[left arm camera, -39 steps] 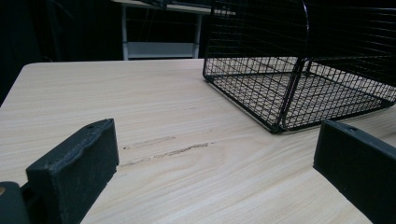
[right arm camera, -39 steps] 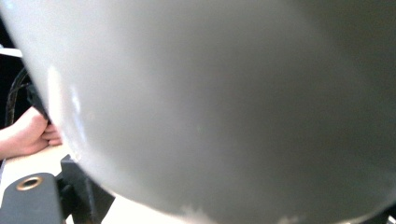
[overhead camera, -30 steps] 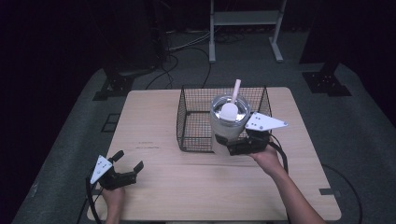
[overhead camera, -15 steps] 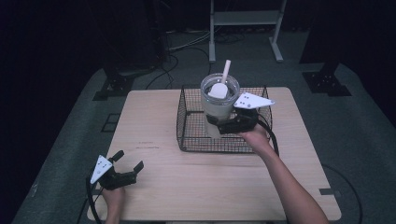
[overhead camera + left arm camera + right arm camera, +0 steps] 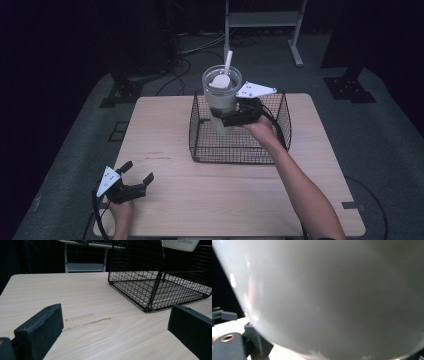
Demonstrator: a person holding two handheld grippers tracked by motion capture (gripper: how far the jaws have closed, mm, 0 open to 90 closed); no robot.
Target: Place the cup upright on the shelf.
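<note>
I have the right gripper (image 5: 231,118) with its jaws pinching the cup (image 5: 221,100) aloft over the wire basket (image 5: 240,150) at the table's (image 5: 225,200) 12 o'clock; risk: tilt slops the contents, or its base clips the rim; left gripper (image 5: 134,176) jaws spread, idle.

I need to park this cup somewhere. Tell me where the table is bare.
Bare wood runs left of the wire basket to the table edge, and across the front between the open left gripper and the right forearm. Narrow strip right of the basket. Crowded: the basket's back, where the right gripper holds the cup.
</note>
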